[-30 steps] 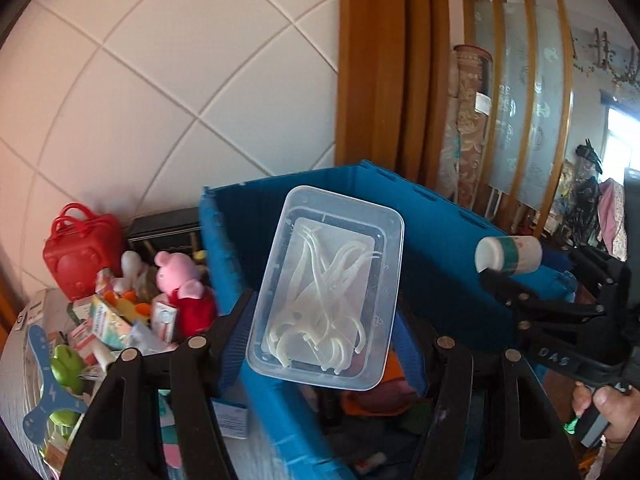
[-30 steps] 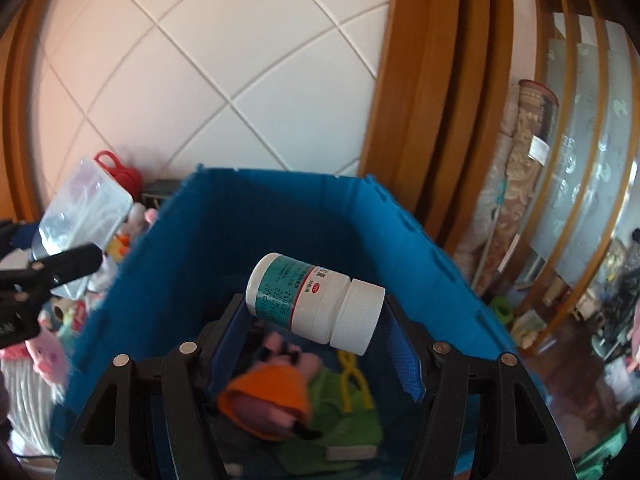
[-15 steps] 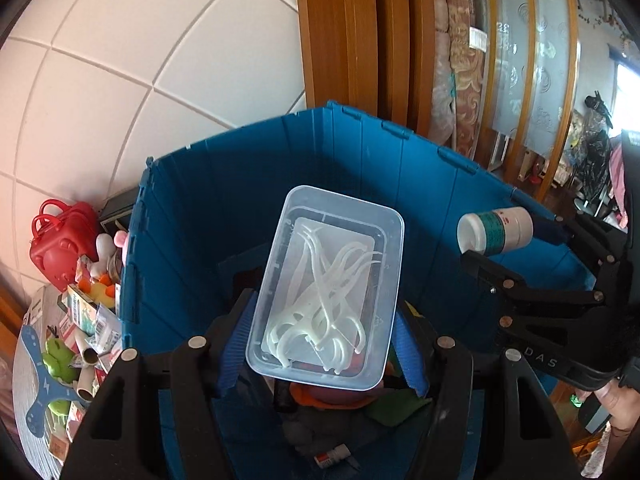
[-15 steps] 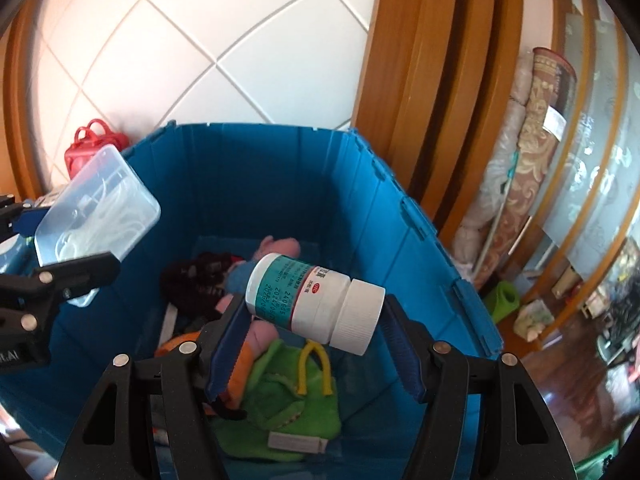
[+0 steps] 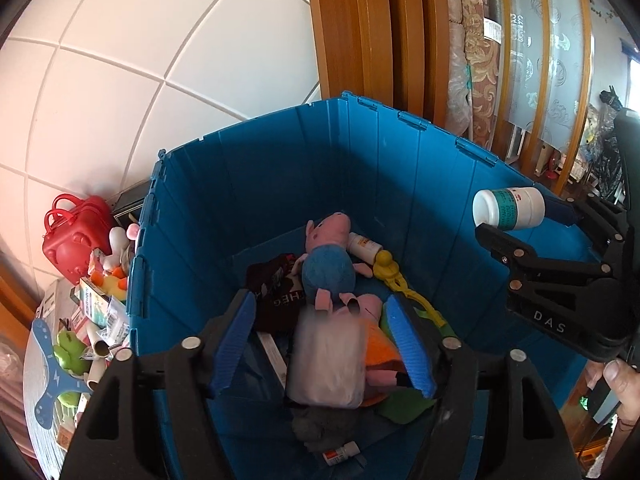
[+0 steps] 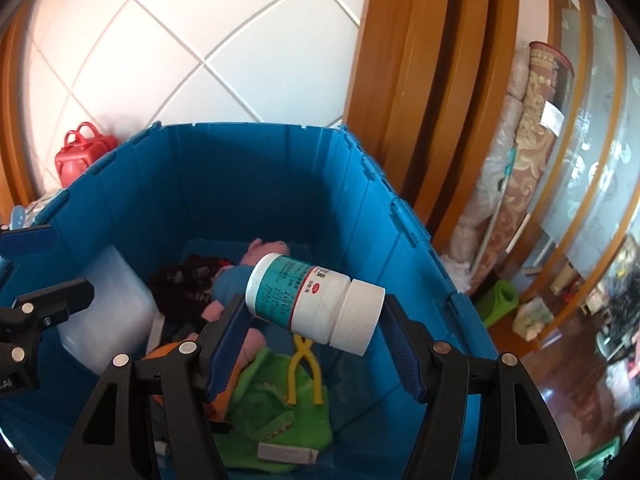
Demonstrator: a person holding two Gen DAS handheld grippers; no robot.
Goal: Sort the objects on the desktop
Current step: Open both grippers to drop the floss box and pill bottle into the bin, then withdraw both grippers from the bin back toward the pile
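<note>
A big blue bin (image 5: 280,184) holds plush toys, a yellow clip and small bottles. My left gripper (image 5: 324,340) is open above it. The clear plastic box (image 5: 328,356) is out of its jaws, blurred, falling onto the plush pig (image 5: 328,272); it also shows in the right wrist view (image 6: 108,308). My right gripper (image 6: 316,328) is shut on a white medicine bottle (image 6: 316,300) with a teal label, held over the bin (image 6: 240,184). That bottle (image 5: 508,208) shows at the right of the left wrist view.
A red toy bag (image 5: 76,236), small boxes and toys lie on the table left of the bin. A tiled wall stands behind. Wooden door frames and rolled carpets (image 6: 520,160) stand at the right.
My left gripper opened and let go of the clear box, which drops into the bin. Both grippers moved further over the bin.
</note>
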